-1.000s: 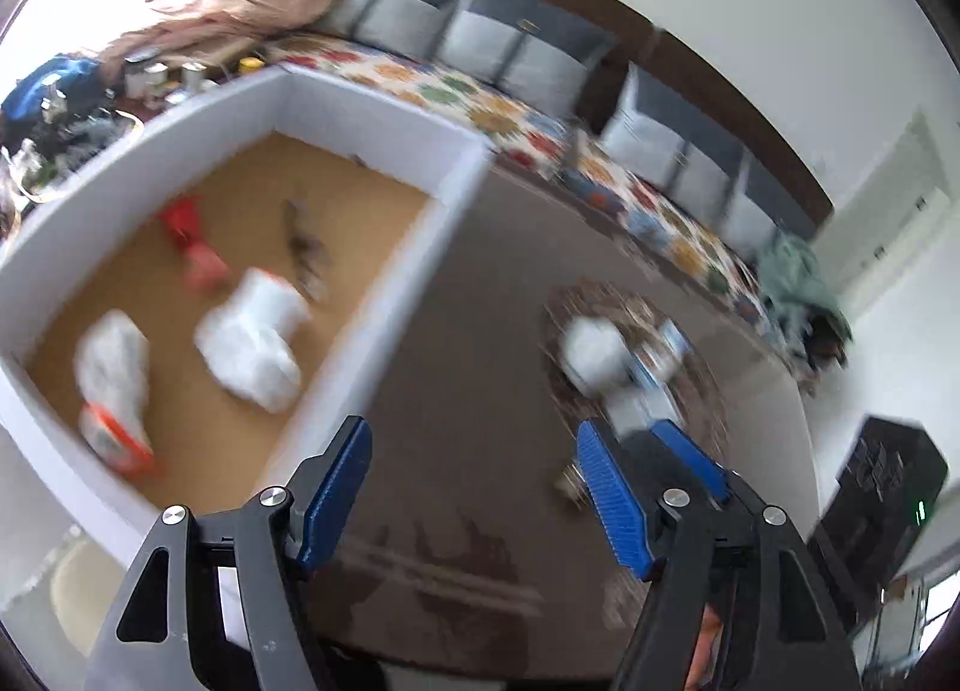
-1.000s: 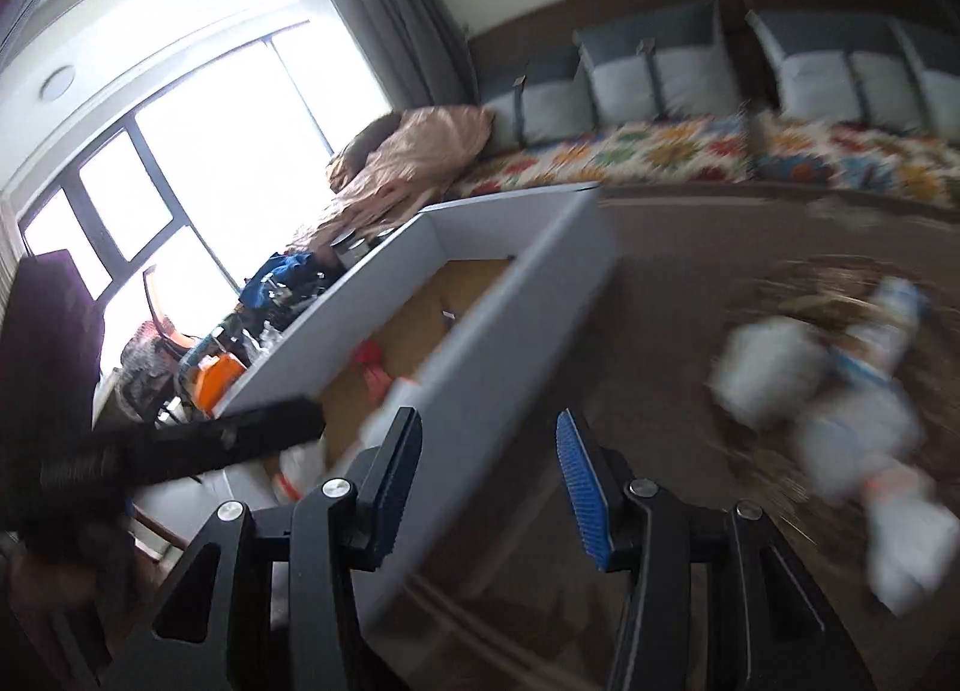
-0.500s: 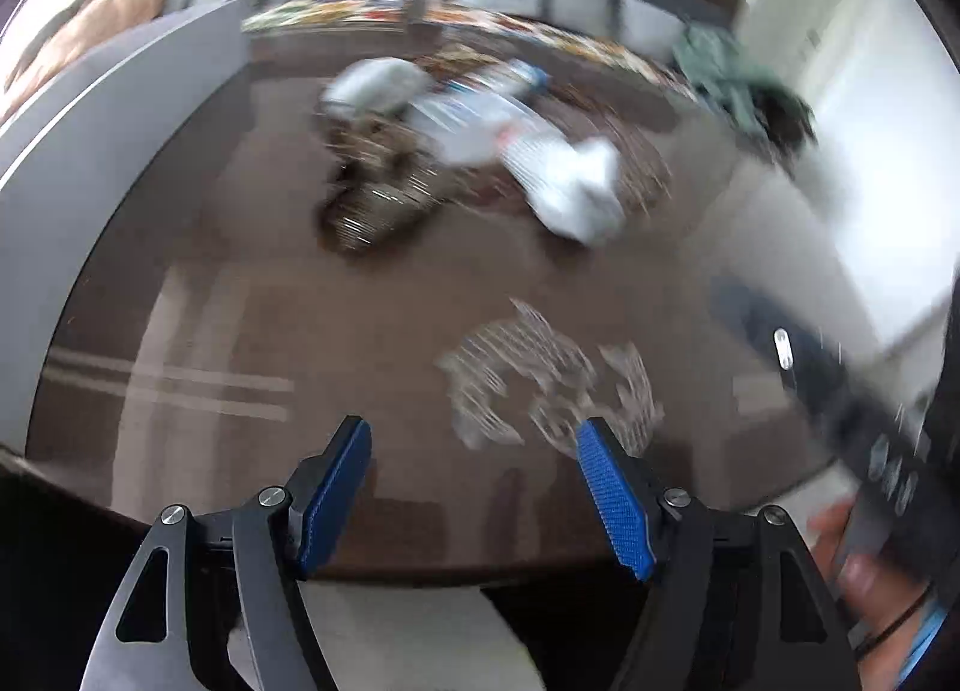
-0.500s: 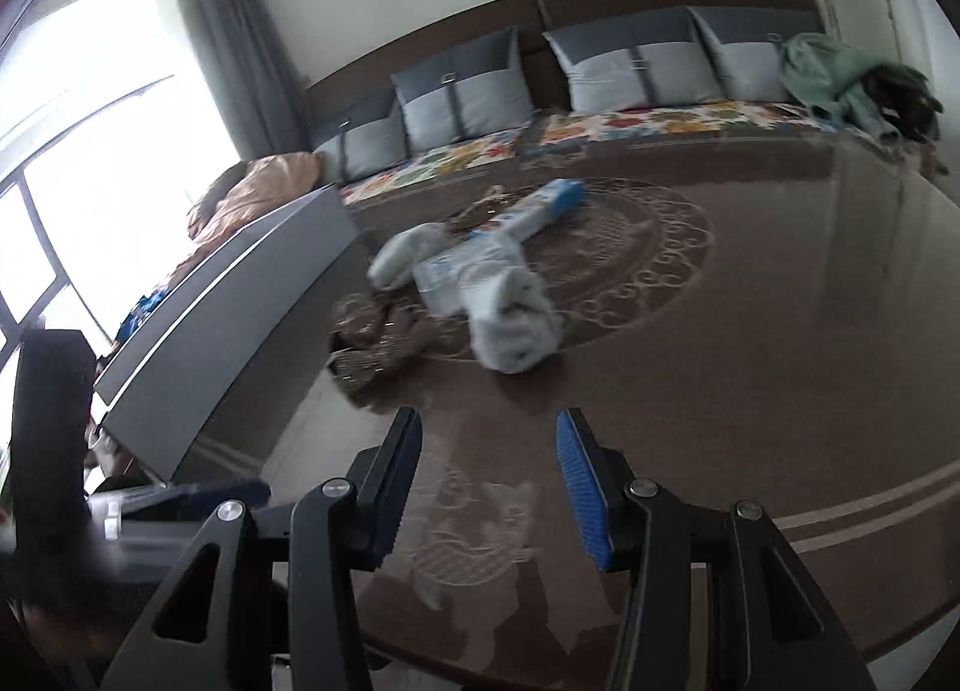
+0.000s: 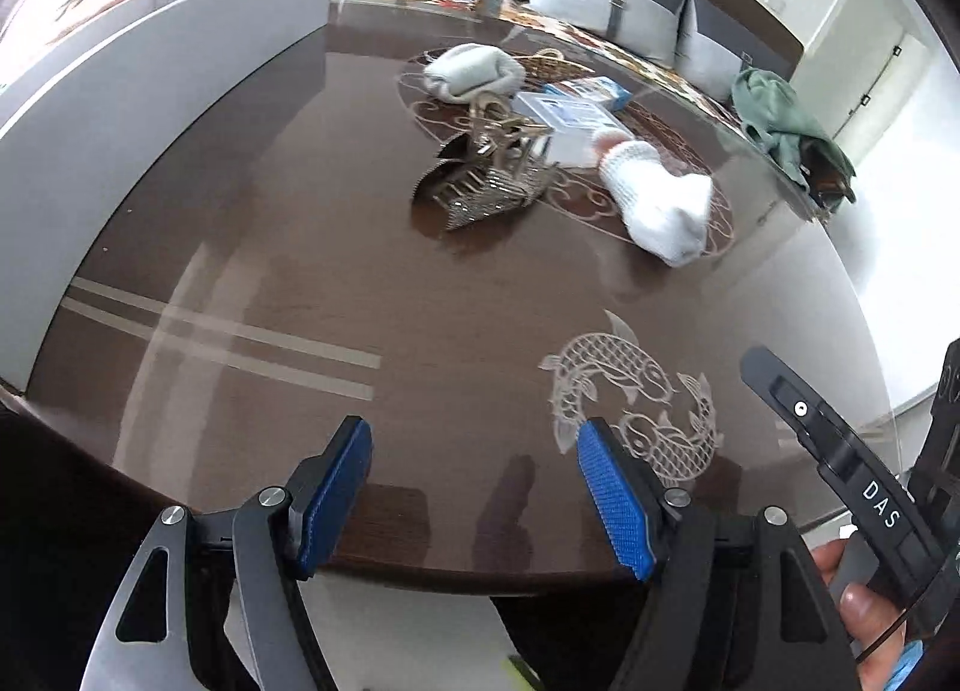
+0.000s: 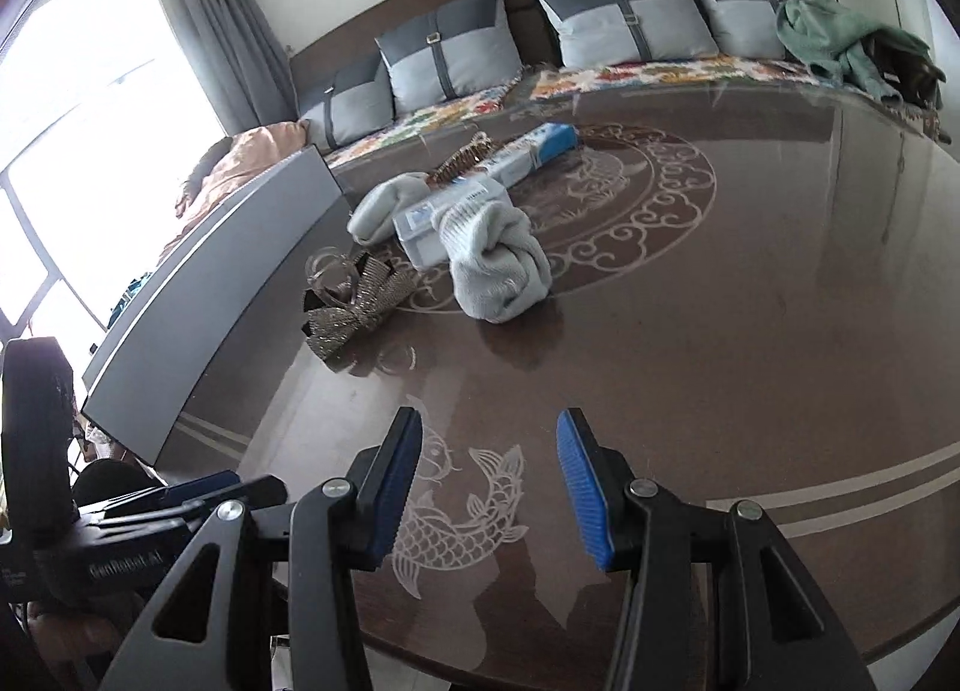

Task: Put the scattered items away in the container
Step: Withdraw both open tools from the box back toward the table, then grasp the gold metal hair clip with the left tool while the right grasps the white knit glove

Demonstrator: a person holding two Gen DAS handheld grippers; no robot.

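**Both claws empty above the bench edge, the pile beyond them**

The left claw (image 5: pixel 474 502) and right claw (image 6: pixel 489 490) stand wide with nothing between the pads, probably ready for a pickup. Landmark: the white sock (image 5: pixel 660 202). The glittery bow (image 5: pixel 486 181) lies just left of it, the boxes (image 5: pixel 570 115) behind, and the grey container (image 5: pixel 162 67) far left.

Beyond your jaws, a glossy brown table (image 6: pixel 750 283) reaches a bench (image 6: pixel 600 73) with 3 grey cushions (image 6: pixel 450 52); left, a curtained bright window (image 6: pixel 66 109).
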